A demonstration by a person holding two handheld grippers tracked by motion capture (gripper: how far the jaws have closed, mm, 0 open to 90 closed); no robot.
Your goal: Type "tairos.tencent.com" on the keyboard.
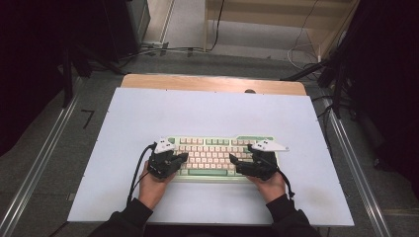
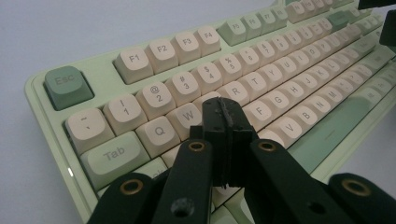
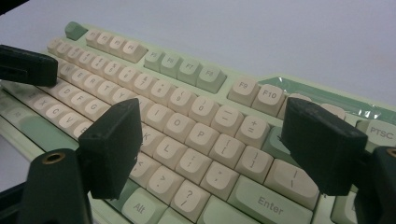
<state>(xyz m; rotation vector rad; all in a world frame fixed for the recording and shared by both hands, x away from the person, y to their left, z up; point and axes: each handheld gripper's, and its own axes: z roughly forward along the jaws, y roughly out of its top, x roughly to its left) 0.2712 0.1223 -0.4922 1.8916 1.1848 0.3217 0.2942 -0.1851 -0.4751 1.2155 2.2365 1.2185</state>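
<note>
Keyboard (image 1: 212, 158), pale green with cream keycaps, is seen lying on the white table (image 1: 148, 118), near its front edge. Legends Esc, Tab, Enter, PTSC are read. Left gripper (image 2: 223, 122): jaws pressed together over the E key. Right gripper (image 3: 224, 144): jaws held apart above the P key.

A pale green keyboard (image 1: 217, 157) with cream and green keycaps lies flat on the white table (image 1: 148, 113), long side parallel to the near edge, set nearer that edge than the far one and roughly midway between the sides.
</note>
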